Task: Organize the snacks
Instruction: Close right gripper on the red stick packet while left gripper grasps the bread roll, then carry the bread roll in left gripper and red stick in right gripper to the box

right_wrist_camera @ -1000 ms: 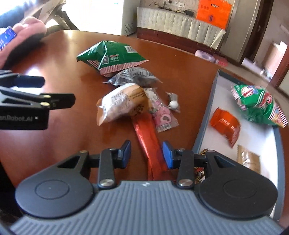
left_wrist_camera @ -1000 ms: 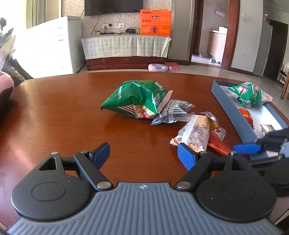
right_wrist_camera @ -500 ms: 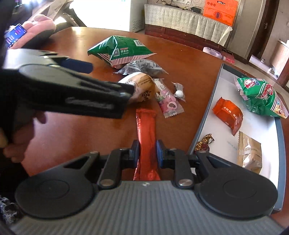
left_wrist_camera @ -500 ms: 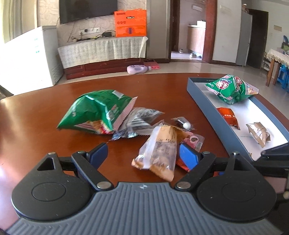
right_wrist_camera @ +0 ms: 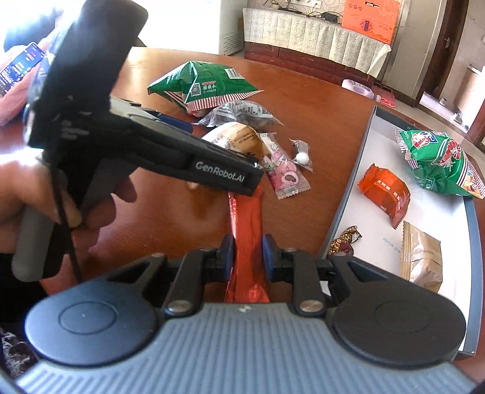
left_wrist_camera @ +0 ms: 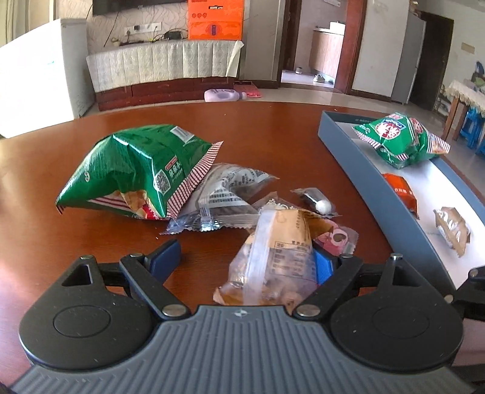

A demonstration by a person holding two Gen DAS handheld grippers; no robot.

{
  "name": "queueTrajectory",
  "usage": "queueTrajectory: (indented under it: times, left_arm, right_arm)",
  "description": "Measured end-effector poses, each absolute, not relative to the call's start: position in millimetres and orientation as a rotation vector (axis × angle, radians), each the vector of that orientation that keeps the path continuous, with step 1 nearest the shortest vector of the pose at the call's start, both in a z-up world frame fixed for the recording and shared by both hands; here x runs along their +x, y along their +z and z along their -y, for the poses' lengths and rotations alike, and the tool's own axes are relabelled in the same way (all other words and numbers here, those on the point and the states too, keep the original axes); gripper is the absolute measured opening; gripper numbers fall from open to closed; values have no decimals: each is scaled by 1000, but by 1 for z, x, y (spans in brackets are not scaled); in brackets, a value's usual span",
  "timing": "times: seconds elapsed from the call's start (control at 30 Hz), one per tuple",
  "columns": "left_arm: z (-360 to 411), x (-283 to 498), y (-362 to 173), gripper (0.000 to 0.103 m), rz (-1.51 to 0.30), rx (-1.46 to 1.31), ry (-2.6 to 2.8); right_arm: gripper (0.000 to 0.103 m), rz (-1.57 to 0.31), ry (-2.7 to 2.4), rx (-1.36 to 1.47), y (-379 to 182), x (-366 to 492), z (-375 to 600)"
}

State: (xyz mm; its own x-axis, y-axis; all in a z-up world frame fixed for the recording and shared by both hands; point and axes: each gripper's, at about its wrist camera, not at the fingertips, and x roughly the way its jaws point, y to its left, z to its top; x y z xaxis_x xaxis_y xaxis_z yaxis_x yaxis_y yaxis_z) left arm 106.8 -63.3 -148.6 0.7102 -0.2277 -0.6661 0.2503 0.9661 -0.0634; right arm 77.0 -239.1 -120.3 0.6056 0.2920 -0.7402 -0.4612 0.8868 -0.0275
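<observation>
wooden table [left_wrist_camera: 272,127]; right gripper [right_wrist_camera: 248,253] pinches red packet [right_wrist_camera: 245,218]; left gripper [left_wrist_camera: 247,262], spread wide, straddles bread bag [left_wrist_camera: 272,257].

Home living rm: wall TV [left_wrist_camera: 136,2], covered sideboard [left_wrist_camera: 163,65], fridge [left_wrist_camera: 406,57] (kitchen doorway [left_wrist_camera: 312,42] behind), wooden dining table [left_wrist_camera: 257,127].

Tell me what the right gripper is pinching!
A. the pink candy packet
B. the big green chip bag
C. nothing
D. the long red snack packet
D: in the right wrist view the right gripper has its jaws closed against both sides of the long red snack packet, which lies on the wooden table and runs forward from between them.
</observation>
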Motion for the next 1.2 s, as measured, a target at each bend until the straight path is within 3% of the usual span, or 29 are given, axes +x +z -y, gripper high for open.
queueTrajectory:
  times: [0.3,0.33,0.4,0.43,0.67,0.9,1.0,1.13,1.2]
  left_arm:
    - [59,104,-148,88,-727,-23,-255]
    - [58,103,-148,82,-721,-29,-257]
    - [56,101,-148,57,-708,-45,-276]
    - [55,101,-147,51,-709,-50,-268]
    - [41,93,-146,48,-705,-80,-238]
    - [8,72,-143,48,-712,-82,-145]
    - [2,67,-144,53,-708,-52,-130]
    - [2,70,-147,84,-710,-31,-113]
    - [4,71,-149,84,-705,-20,-110]
  right_arm:
    - [25,-812,445,-220,-120,79,240]
    - [25,-812,445,-220,-120,80,240]
    - [25,-812,444,-219,-120,79,240]
    - [25,-812,444,-218,-120,79,240]
    - [25,-812,441,-217,-121,79,240]
    - [25,-814,438,-220,-120,79,238]
    - [25,-813,435,-215,-120,80,238]
    - [30,-797,417,-225,-121,81,233]
    - [31,-791,416,-229,-121,81,229]
